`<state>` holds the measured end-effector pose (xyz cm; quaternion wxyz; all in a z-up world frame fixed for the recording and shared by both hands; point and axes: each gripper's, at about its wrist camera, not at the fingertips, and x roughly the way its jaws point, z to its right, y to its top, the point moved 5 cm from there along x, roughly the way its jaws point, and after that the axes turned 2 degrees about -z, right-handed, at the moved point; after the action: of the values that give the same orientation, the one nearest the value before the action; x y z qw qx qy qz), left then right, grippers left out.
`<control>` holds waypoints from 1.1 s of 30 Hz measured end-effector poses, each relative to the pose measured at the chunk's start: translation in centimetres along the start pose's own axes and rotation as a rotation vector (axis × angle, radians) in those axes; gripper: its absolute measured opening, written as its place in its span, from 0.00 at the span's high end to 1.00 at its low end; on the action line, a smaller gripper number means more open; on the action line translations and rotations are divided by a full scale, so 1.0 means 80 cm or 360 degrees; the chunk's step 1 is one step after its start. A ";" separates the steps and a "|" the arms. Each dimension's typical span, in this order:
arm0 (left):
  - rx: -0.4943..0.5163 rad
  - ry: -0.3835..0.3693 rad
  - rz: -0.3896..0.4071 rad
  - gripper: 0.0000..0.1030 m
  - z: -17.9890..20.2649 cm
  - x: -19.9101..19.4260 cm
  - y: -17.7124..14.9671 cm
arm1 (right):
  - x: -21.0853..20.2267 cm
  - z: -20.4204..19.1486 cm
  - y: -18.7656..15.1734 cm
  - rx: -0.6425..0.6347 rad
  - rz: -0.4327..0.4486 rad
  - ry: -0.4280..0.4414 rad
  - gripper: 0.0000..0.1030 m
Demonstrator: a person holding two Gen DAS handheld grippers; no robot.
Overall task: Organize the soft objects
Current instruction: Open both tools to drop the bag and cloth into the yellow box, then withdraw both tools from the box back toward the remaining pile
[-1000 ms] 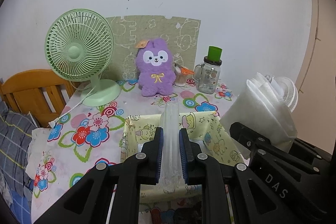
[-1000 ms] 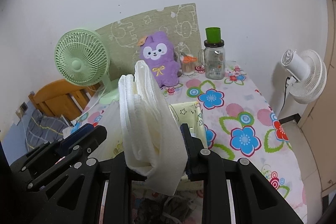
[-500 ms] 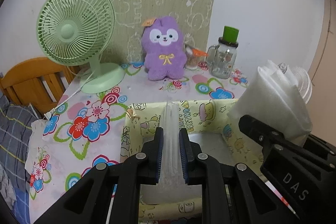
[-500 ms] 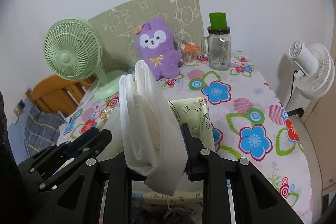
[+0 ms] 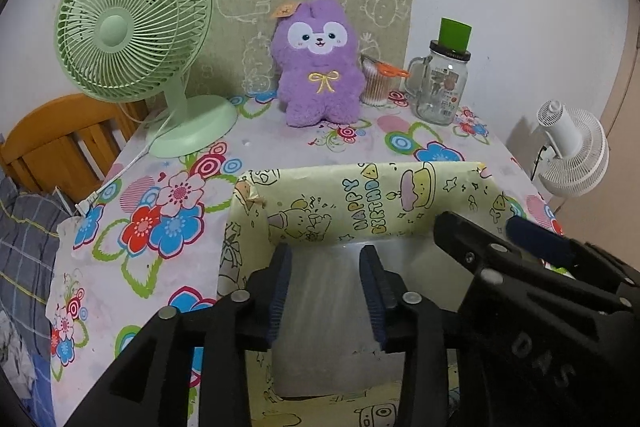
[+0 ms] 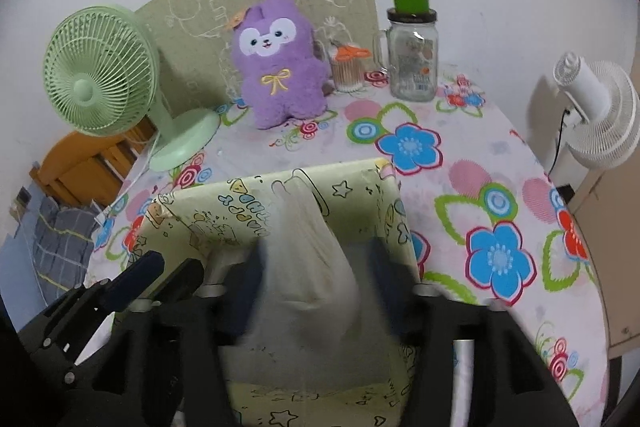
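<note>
A yellow cartoon-print box (image 5: 360,183) (image 6: 280,187) stands on the flowered tablecloth near the front edge. My left gripper (image 5: 326,287) hangs over its inside with its jaws opening. A blurred whitish folded cloth (image 5: 324,327) lies between and below its blue pads, and they do not press on it. My right gripper (image 6: 320,275) is just beside it over the same box, its jaws also opening. The white cloth (image 6: 308,259) sags between its blurred fingers, with a gap on each side. Each gripper shows at the edge of the other's view.
At the back stand a green desk fan (image 5: 132,39), a purple plush toy (image 5: 318,67), a cup of cotton swabs (image 5: 376,83) and a glass jar with a green lid (image 5: 440,83), before a cardboard sheet. A white fan (image 5: 572,155) is right; a wooden chair (image 5: 60,143) is left.
Both grippers came down over the yellow box and their jaws spread apart. They let go of the white cloth they were shut on, and it sinks into the box.
</note>
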<state>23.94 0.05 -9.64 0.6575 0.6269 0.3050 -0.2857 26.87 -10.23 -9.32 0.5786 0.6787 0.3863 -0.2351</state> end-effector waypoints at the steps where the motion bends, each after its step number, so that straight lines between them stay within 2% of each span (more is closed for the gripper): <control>1: 0.0007 -0.0003 0.0000 0.58 0.001 0.000 0.000 | -0.002 -0.001 0.000 -0.0003 0.0017 0.0003 0.27; 2: 0.0015 -0.0006 -0.0001 0.56 0.003 -0.001 -0.001 | -0.006 -0.002 0.000 -0.0017 0.0036 -0.0011 0.26; 4: 0.0028 -0.0001 0.0005 0.39 0.005 -0.004 -0.001 | -0.009 -0.006 0.000 -0.0054 0.0049 -0.0025 0.24; 7: 0.0053 0.0004 0.0018 0.33 0.009 -0.010 -0.001 | -0.013 -0.010 -0.002 -0.0100 0.0048 -0.0047 0.22; 15: 0.0102 -0.0009 0.0041 0.26 0.019 -0.034 -0.009 | -0.033 -0.008 -0.008 -0.0124 0.0072 -0.0085 0.12; 21: 0.0108 -0.0015 0.0069 0.19 0.022 -0.054 -0.016 | -0.054 -0.009 -0.017 -0.0131 0.0103 -0.0087 0.11; 33: 0.0105 -0.0002 0.0128 0.13 0.023 -0.088 -0.035 | -0.089 -0.016 -0.036 -0.0145 0.0146 -0.0069 0.11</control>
<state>17.32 -1.94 -6.04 0.6476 0.6599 0.2696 -0.2693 20.18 -10.74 -5.34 0.6275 0.6634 0.3524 -0.2050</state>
